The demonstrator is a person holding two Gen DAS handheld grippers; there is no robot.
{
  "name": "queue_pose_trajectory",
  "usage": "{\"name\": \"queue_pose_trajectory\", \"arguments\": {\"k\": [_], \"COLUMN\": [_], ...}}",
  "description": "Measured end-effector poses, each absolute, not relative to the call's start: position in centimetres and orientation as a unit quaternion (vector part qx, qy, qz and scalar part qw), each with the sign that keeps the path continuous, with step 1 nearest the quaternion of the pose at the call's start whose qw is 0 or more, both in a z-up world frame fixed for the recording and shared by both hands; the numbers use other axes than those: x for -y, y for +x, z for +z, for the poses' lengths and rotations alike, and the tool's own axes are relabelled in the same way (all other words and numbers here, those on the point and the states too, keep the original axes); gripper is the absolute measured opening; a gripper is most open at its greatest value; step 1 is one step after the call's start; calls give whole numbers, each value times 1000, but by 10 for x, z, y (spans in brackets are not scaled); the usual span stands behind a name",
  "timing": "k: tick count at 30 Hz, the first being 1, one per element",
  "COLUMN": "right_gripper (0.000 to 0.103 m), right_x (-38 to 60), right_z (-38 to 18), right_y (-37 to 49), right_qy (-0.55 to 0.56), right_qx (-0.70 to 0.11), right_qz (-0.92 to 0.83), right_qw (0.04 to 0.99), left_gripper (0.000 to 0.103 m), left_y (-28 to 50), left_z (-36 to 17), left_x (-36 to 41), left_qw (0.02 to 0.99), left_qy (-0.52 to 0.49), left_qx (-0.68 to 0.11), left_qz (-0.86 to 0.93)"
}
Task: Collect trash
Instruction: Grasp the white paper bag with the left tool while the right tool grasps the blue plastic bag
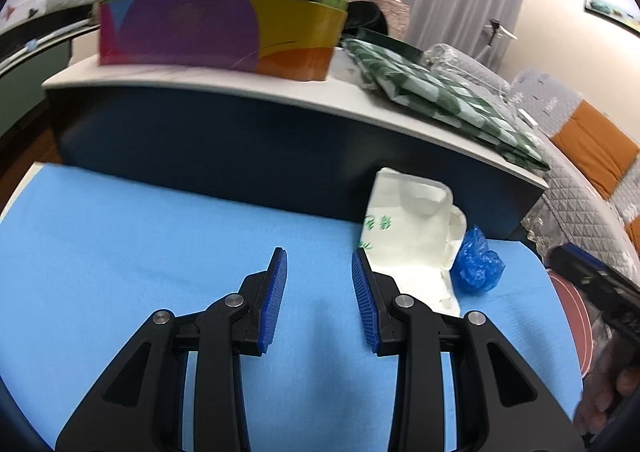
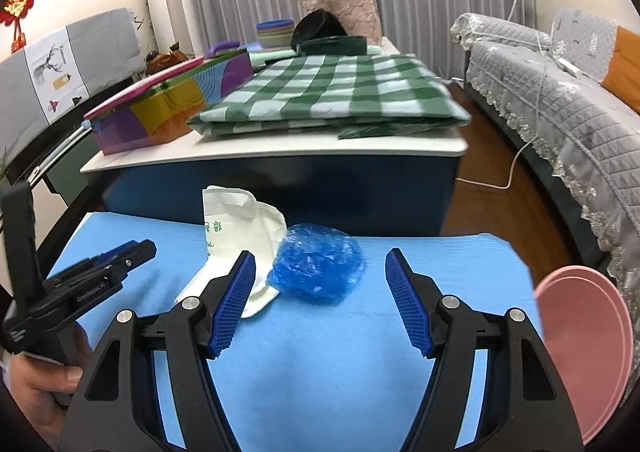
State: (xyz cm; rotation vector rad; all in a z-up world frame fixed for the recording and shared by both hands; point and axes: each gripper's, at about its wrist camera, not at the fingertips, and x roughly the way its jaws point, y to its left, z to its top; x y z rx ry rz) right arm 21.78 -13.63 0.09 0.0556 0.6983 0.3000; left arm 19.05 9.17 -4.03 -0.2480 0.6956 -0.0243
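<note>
A white plastic bag with green print (image 1: 412, 236) lies on the blue mat (image 1: 160, 236), just right of my open left gripper (image 1: 319, 266), whose right finger is near its edge. A crumpled blue plastic wad (image 1: 478, 262) lies to the bag's right. In the right wrist view the white bag (image 2: 236, 240) and the blue wad (image 2: 318, 266) lie on the mat (image 2: 340, 352). My right gripper (image 2: 320, 268) is open and empty, with the wad ahead between the fingers. The left gripper (image 2: 120, 256) shows at the left, hand-held.
A dark blue table with white top (image 2: 280, 152) stands behind the mat, bearing a colourful box (image 2: 168, 104), a green checked cloth (image 2: 340, 92) and bowls. A pink bin (image 2: 588, 348) sits at the mat's right. A grey-covered sofa (image 2: 560, 100) is farther right.
</note>
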Motion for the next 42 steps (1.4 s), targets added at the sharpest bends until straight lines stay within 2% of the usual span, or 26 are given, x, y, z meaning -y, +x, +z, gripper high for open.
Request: {"name": "queue_pose_trajectory", "arguments": {"k": [9, 11, 13, 17, 20, 22, 29, 34, 42], "right_gripper": [67, 65, 57, 45, 32, 20, 12, 11, 11], "right_x": [110, 107, 106, 106, 110, 111, 116, 128, 146], "right_z": [-27, -33, -37, -47, -51, -51, -49, -40, -2], "right_y": [245, 249, 251, 257, 260, 261, 257, 249, 223], "right_qy": [11, 8, 4, -1, 0, -2, -11, 1, 17], "right_qx": [-364, -369, -373, -387, -391, -391, -391, -390, -363], "right_qz": [152, 153, 153, 150, 145, 145, 143, 131, 124], "right_qw": [919, 917, 915, 910, 909, 909, 909, 912, 923], "left_gripper": [34, 38, 42, 43, 44, 48, 48, 21, 5], "left_y": [223, 230, 240, 254, 263, 268, 275, 265, 232], "left_z": [-33, -35, -38, -46, -50, -52, -61, -52, -11], "left_x": [-69, -68, -66, -61, -58, -57, -49, -45, -32], "left_qw": [935, 933, 929, 921, 918, 916, 910, 912, 921], "left_qy": [-75, -79, -84, -85, -91, -94, -97, -86, -48], "left_qx": [-339, -342, -351, -366, -371, -374, -385, -385, -368], "left_qz": [-65, -73, -81, -99, -106, -110, -120, -116, -118]}}
